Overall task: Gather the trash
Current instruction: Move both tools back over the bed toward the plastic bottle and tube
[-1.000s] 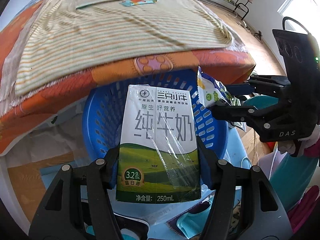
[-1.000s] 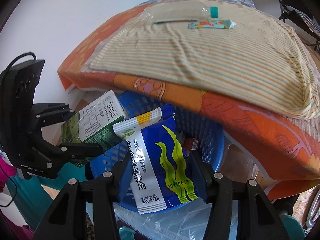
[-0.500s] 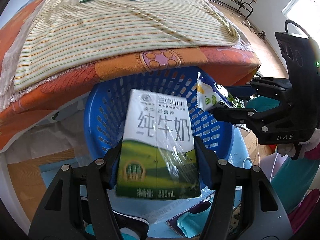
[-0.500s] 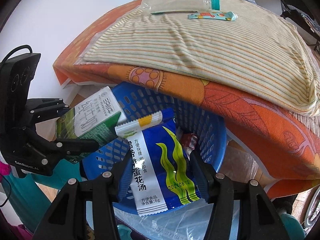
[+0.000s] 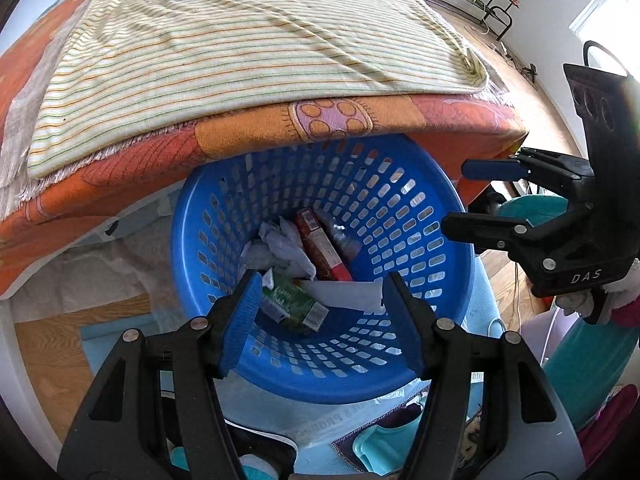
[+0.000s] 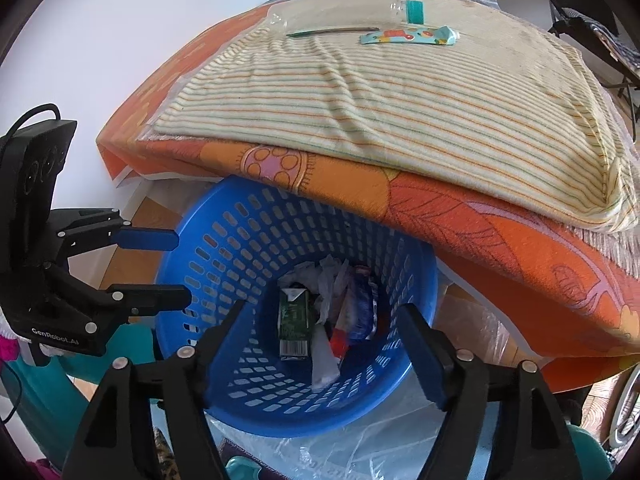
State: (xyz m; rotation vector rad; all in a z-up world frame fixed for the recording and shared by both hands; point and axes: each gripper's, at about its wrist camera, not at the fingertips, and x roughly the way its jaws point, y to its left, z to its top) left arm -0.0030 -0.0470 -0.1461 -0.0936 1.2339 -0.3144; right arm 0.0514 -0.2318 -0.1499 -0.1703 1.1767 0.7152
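- Remaining trash sat on the table's striped cloth, far side: a flat snack wrapper, a clear plastic bottle with a teal cap, and a thin stick-like item between them, all just beside one another.
- Wrapper judged light, thin, crinkly and slippery; best pinched at one crimped end.
- Bottle looked empty, so light and crushable, likely to roll; grip across the body, not the cap.
- Stick was too small to identify.
- Blue basket, rigid perforated plastic, sat partly under the table edge; it held a green milk carton, crumpled white tissue, a red packet and a blue pouch.
- Carton judged stiff but dentable, light if empty.
- Left gripper hovered over the basket, jaws spread wide, nothing between them.
- Right gripper did likewise, jaws apart and empty.
- Orange patterned cloth was soft and draped, with a fringed edge; it could snag a finger.
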